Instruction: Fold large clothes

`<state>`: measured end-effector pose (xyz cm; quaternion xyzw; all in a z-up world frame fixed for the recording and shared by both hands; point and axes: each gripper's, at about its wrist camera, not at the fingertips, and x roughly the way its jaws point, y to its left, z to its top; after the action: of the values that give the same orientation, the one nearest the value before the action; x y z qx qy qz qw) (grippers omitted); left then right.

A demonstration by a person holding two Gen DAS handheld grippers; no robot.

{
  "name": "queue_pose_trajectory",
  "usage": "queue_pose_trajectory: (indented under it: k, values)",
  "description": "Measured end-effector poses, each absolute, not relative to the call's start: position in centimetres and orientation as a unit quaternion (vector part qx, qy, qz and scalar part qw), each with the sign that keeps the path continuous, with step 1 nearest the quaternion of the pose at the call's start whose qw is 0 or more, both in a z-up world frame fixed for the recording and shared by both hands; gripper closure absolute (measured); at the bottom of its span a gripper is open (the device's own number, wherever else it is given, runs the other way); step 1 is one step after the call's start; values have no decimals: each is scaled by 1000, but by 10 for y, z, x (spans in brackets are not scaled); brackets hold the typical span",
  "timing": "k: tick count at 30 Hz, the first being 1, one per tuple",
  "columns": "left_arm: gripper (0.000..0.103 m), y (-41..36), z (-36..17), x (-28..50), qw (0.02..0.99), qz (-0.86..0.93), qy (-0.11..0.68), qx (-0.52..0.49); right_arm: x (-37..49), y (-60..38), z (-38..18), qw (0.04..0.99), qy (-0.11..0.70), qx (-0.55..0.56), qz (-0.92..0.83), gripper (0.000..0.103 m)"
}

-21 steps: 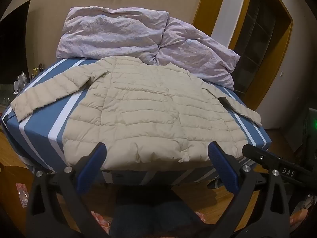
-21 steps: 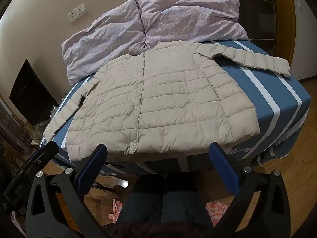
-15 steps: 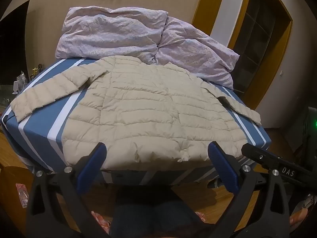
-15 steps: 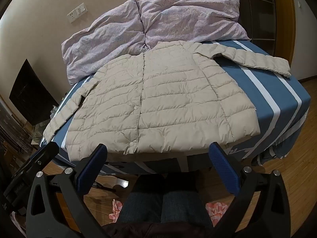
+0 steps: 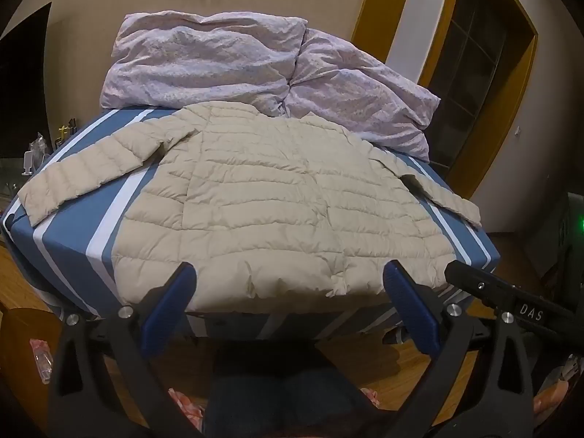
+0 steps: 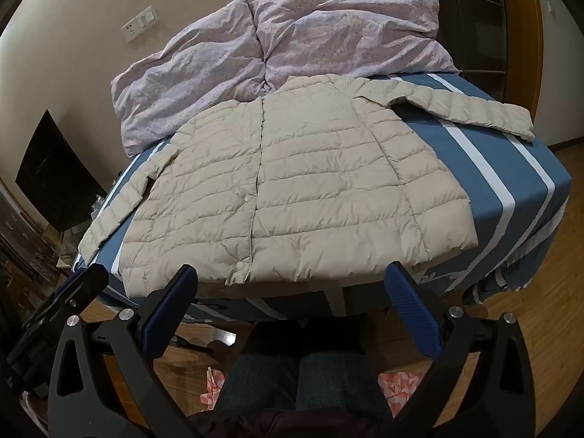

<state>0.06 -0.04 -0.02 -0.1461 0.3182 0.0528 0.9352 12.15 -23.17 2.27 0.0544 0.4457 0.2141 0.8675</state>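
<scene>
We hold both grippers short of the bed (image 5: 73, 226), over our own knees, and neither touches anything. The task's thing is a beige quilted jacket (image 5: 277, 204), spread front-up across the blue striped bed with its hem along the near edge and its collar toward the crumpled lilac duvet (image 5: 255, 62) at the head.

Starting at the left, one sleeve (image 5: 87, 175) lies straight out toward the bed's left corner, flat and free, an easy first thing to take near the cuff. The left gripper (image 5: 288, 303) hangs before the hem, jaws wide with nothing between them. In the middle runs the snap placket (image 6: 255, 189), closed as far as we can tell. The right gripper (image 6: 288, 303) likewise stands wide and empty, just short of the hem. Further right, the other sleeve (image 6: 471, 109) stretches toward the far right edge.

We judge the jacket light, puffy and soft, with a smooth shell likely to slip. It should compress readily but spring back, so we would pinch at cuffs, shoulder seams or hem corners, taking a full fold of the padding.
</scene>
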Motion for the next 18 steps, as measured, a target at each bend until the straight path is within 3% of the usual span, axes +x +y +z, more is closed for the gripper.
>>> queue_pose_trajectory:
  k: [18]
  values:
    - [2, -1, 0, 1, 935, 54, 319, -144, 122, -233, 23, 867, 446, 54, 214, 1]
